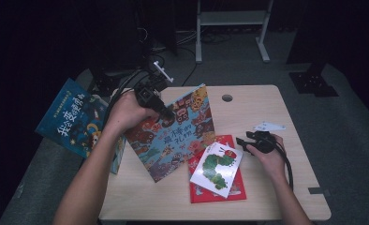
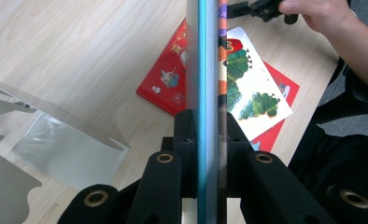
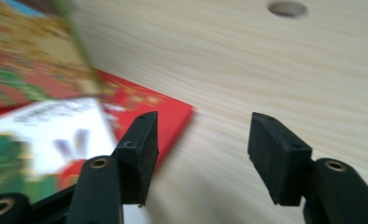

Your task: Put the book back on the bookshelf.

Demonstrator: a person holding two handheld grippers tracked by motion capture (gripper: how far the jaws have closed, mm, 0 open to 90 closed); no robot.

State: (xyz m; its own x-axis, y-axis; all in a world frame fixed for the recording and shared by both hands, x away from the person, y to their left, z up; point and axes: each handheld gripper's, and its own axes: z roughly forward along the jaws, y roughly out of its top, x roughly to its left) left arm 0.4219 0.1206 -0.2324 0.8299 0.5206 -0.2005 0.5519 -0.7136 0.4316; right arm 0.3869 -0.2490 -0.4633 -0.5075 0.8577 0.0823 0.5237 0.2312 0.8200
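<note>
Right tongs (image 3: 203, 156) gape empty over wooden bench (image 3: 275, 70), beside red book (image 3: 147, 105) under white caterpillar book (image 3: 46, 135).

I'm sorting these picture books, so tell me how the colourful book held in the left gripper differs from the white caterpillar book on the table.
The colourful book stands tilted up on its lower edge, clamped by the left gripper; the caterpillar book lies flat on a red book, free of either gripper. The colourful book looks larger. Its cover is crowded with patterns, while the caterpillar book's is mostly white with a green caterpillar. Both are thin, illustrated picture books.
</note>
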